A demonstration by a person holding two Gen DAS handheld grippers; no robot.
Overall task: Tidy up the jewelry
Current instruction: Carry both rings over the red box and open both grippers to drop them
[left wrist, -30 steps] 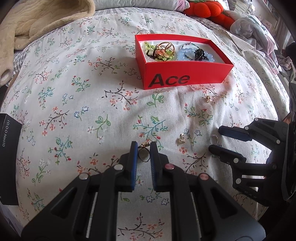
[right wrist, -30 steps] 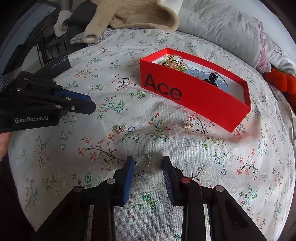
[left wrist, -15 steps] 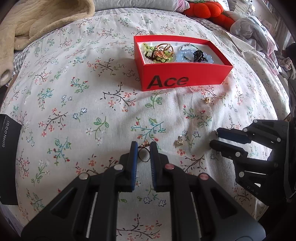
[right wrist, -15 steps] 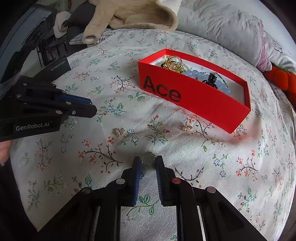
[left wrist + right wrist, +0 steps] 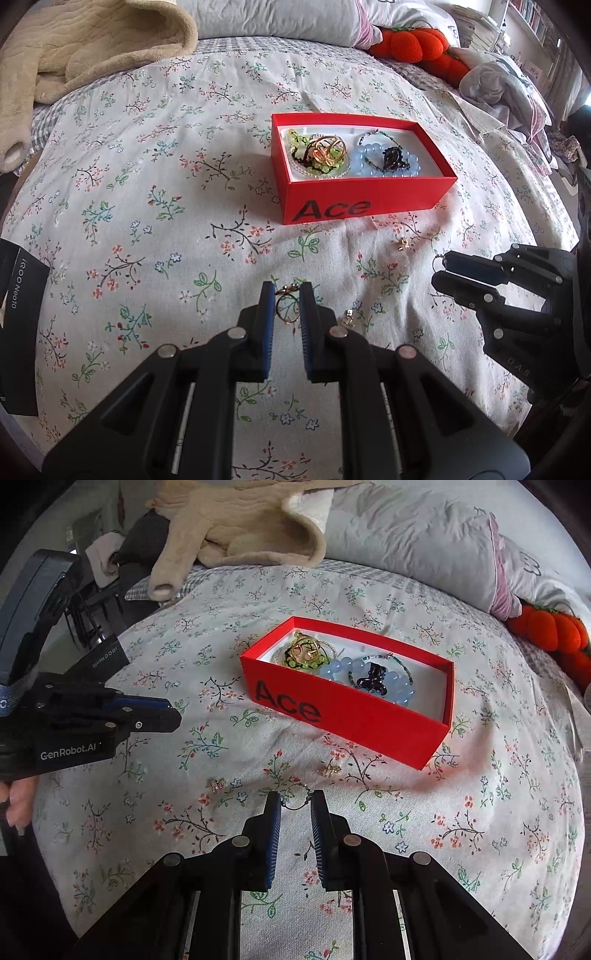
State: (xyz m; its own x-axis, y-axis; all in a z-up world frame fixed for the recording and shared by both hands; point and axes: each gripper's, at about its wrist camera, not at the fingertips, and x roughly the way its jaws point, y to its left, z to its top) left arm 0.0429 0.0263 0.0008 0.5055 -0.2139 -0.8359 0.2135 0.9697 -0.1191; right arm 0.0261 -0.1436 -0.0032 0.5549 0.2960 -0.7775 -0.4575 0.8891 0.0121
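Observation:
A red "Ace" box (image 5: 369,206) (image 5: 354,723) sits on the floral bedspread and holds bracelets and other jewelry. My left gripper (image 5: 287,290) is shut on a gold hoop ring (image 5: 287,308) and holds it above the cover. My right gripper (image 5: 296,797) is shut on a beaded silver ring (image 5: 295,804), also lifted; it shows in the left wrist view (image 5: 443,269). A small gold earring (image 5: 402,243) (image 5: 330,770) lies in front of the box. Another small gold piece (image 5: 349,317) (image 5: 217,784) lies between the grippers.
A black phone box (image 5: 18,325) lies at the left bed edge. A beige blanket (image 5: 85,48), grey pillow (image 5: 406,542) and orange plush pumpkin (image 5: 413,46) lie at the far side. Clothes (image 5: 495,85) are piled at the far right.
Both grippers have risen from the bedspread with their rings. The right gripper closed on the beaded ring between the first and second frames; the left stayed shut on the hoop.

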